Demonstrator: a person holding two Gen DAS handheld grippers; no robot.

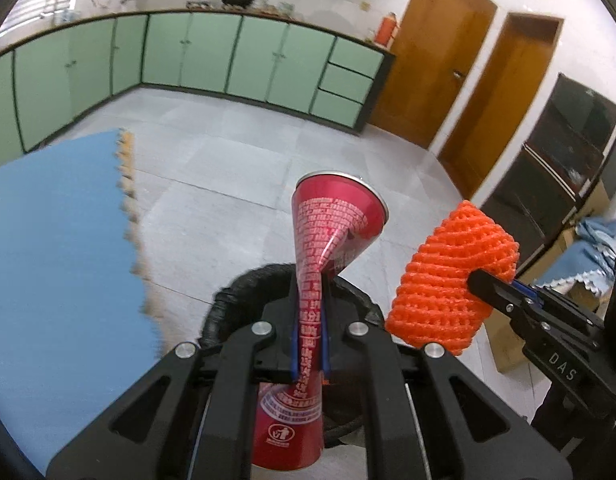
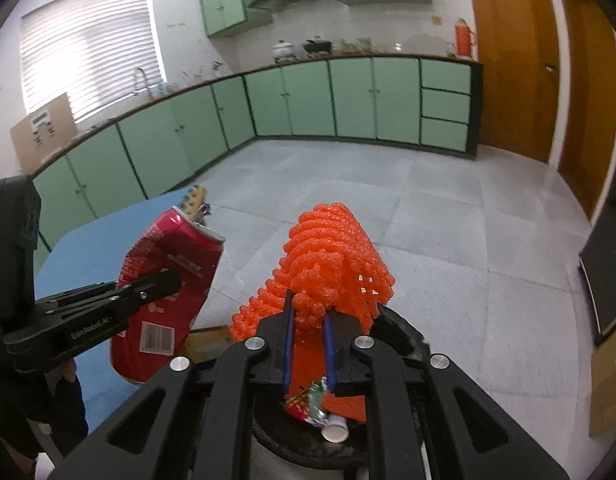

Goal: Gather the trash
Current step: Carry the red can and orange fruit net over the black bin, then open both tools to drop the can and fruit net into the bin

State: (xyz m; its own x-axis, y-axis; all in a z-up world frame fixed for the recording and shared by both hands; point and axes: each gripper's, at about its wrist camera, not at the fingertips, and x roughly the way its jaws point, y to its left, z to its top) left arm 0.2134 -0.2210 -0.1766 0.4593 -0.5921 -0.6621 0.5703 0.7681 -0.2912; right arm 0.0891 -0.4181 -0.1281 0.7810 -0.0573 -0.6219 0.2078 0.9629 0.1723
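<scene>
Left claw [image 1: 308,312] is clamped tight on a red drink can [image 1: 328,232], its blue-lined fingers squeezing the can's middle flat so the body pinches to a waist, the silver top rim flaring above and the base hanging below. From the right wrist view that same can [image 2: 163,280] shows up at the left, dented, barcode facing us, gripped by the left claw [image 2: 163,280] in mid-air over the blue mat's [image 2: 103,236] edge. Right claw [image 2: 310,320] is closed on an orange foam fruit net [image 2: 332,256], the mesh bunched between the fingers and bulging upward; in the left view the net [image 1: 448,272] sits just right of the can, apart from it, with the right claw [image 1: 484,280] biting in from the side. Below the net, a black-rimmed trash bin [image 2: 404,336] is open, holding a crumpled wrapper [image 2: 312,400] and a small white paper cup [image 2: 336,432]. Beneath the can, the black bin rim [image 1: 227,300] curves round behind the claw. Grey tiled floor [image 1: 227,152], green cabinets [image 2: 348,96] behind.
</scene>
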